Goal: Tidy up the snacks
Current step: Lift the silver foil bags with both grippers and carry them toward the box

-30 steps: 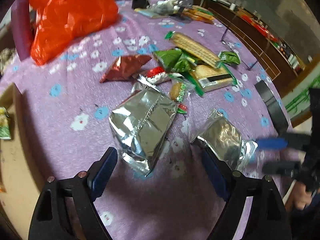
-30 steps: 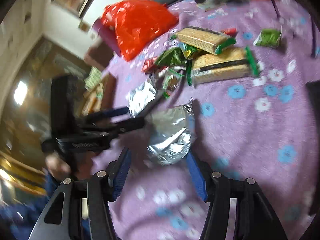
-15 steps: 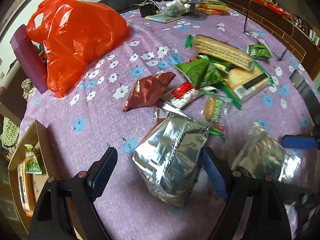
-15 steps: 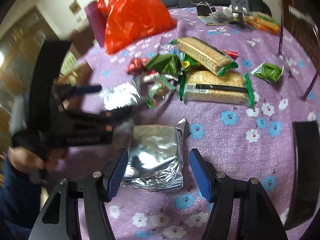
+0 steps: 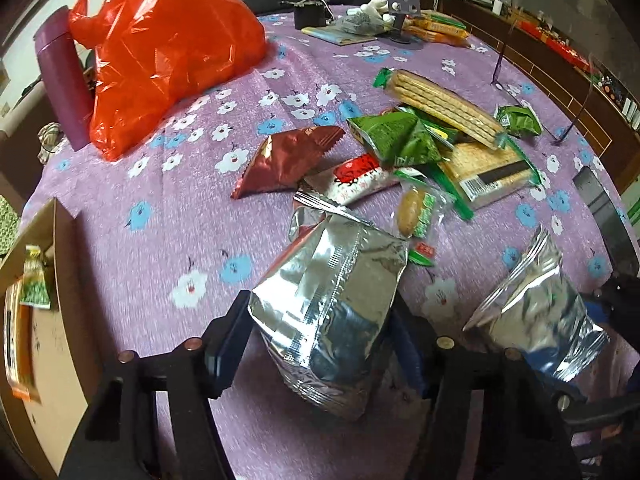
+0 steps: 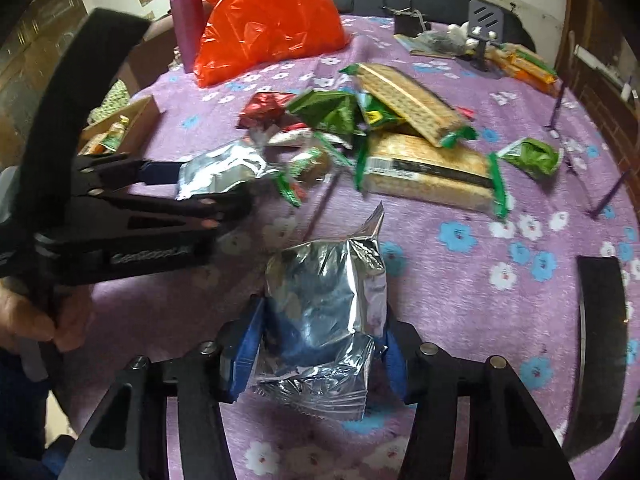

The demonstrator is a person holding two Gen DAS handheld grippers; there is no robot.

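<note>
On the purple flowered tablecloth (image 5: 168, 216) lie two silver foil bags. My left gripper (image 5: 320, 320) has one silver foil bag (image 5: 328, 300) between its blue-padded fingers (image 5: 228, 344); its jaws are closing and the pads press on the bag's sides. The right wrist view shows the same left gripper (image 6: 212, 186) on that bag (image 6: 220, 168), with a hand behind it. My right gripper (image 6: 322, 320) is closing on the other silver foil bag (image 6: 328, 280), which crumples between the pads. That second bag (image 5: 536, 312) shows at the lower right of the left wrist view.
A pile of snacks lies mid-table: cracker packs (image 5: 440, 100), green packets (image 5: 396, 136), a red packet (image 5: 288, 160). An orange plastic bag (image 5: 168, 48) and a purple bottle (image 5: 64, 80) stand at the back left. A cardboard box (image 5: 44, 280) holding snacks sits at the left edge.
Both grippers' jaws have narrowed from standing wide around the silver bags to pressing on them. The left bag now tilts up between the fingers.
</note>
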